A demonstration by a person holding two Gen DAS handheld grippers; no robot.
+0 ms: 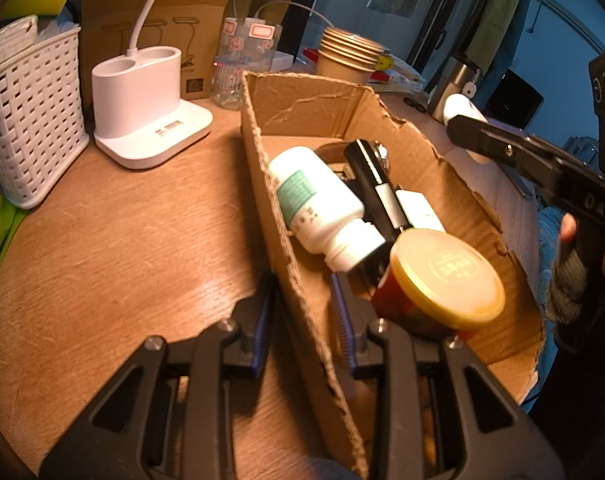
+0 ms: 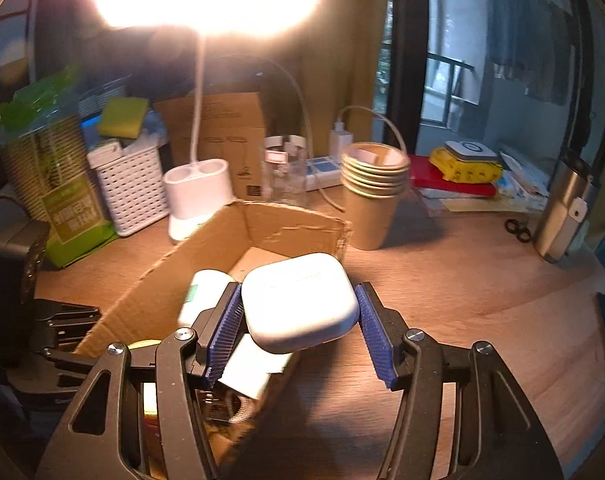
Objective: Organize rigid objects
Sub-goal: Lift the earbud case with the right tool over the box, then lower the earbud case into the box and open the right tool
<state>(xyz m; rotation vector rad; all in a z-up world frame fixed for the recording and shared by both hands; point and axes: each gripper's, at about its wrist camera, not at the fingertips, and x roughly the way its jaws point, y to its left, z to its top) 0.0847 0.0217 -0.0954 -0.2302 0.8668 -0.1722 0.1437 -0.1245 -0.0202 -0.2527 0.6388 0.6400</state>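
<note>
A torn cardboard box [image 1: 478, 208] [image 2: 150, 300] lies on the wooden desk. It holds a white pill bottle [image 1: 318, 200], a black device [image 1: 378, 188] and a jar with a yellow lid [image 1: 446, 284]. My left gripper [image 1: 302, 320] straddles the box's near wall, one finger outside and one inside, with a gap to the cardboard. My right gripper [image 2: 298, 332] holds a white rounded earbud case [image 2: 300, 304] over the box's right edge. It shows in the left wrist view at the right [image 1: 462, 110].
A white lamp base [image 1: 142, 104] [image 2: 198, 196] and a white woven basket [image 1: 26, 120] [image 2: 130, 196] stand at the back left. A stack of paper cups [image 1: 350, 56] [image 2: 372, 196] stands behind the box. A steel flask [image 2: 566, 208], scissors [image 2: 518, 230] and books are at the right.
</note>
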